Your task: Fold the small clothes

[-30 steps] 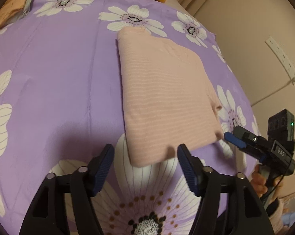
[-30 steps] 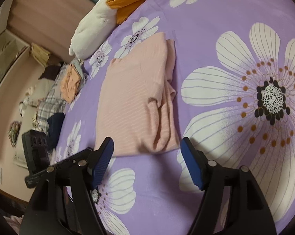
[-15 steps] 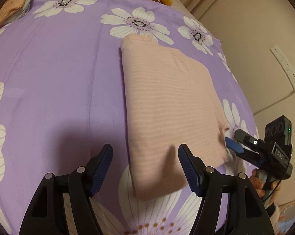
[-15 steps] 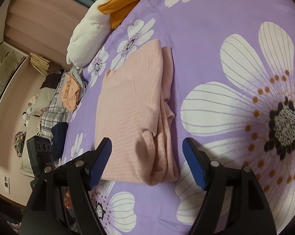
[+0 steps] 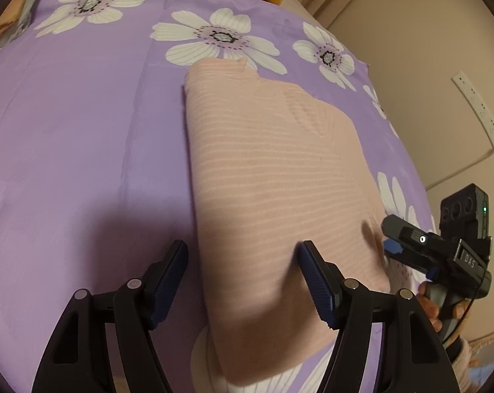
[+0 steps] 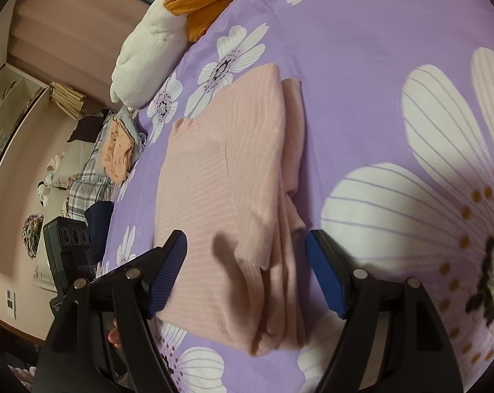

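A folded pink ribbed garment (image 5: 273, 177) lies flat on the purple flowered bedspread (image 5: 83, 137). My left gripper (image 5: 243, 255) is open and empty, its jaws straddling the garment's near left edge just above it. The garment also shows in the right wrist view (image 6: 227, 190), with its layered folded edge on the right. My right gripper (image 6: 247, 245) is open and empty, its jaws spread over the garment's near corner. The right gripper also shows in the left wrist view (image 5: 394, 239) at the garment's right edge.
A white and orange plush toy (image 6: 168, 23) lies at the head of the bed. A pile of other clothes (image 6: 116, 150) sits at the bed's far left edge. A wall with a power strip (image 5: 476, 111) runs close along the right side.
Both grippers have moved forward and lower over the garment, from just short of its near edges to straddling them. Both stayed open.
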`<state>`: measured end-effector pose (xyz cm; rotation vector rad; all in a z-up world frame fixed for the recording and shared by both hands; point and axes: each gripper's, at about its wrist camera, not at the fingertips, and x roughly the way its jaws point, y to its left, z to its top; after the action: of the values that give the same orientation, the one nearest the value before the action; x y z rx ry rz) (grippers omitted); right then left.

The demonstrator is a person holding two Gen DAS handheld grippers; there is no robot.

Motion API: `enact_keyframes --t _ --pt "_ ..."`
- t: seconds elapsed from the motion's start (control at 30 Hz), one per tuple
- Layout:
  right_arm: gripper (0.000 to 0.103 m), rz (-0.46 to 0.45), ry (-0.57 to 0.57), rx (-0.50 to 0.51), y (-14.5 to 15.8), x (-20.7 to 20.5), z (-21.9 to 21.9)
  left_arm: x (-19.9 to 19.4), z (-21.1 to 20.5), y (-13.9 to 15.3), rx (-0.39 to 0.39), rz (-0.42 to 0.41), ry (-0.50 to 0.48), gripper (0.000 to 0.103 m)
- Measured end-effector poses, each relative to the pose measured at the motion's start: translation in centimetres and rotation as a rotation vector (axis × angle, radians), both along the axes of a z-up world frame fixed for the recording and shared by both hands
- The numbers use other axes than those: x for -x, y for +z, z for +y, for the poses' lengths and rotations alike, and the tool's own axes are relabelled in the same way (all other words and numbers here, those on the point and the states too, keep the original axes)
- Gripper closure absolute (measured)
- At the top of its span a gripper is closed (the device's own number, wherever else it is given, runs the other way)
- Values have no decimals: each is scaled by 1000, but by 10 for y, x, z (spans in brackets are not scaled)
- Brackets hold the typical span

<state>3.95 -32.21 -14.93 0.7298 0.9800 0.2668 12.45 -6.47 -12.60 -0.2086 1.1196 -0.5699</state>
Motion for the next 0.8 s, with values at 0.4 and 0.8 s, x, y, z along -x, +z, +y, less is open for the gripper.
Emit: enact_keyframes --t 0.4,0.8 --pt "28 -14 39 20 -4 -34 7 -21 -14 -5 40 5 -7 34" --pt "45 -37 45 57 -8 -56 17 -34 -20 -7 64 -4 -12 34"
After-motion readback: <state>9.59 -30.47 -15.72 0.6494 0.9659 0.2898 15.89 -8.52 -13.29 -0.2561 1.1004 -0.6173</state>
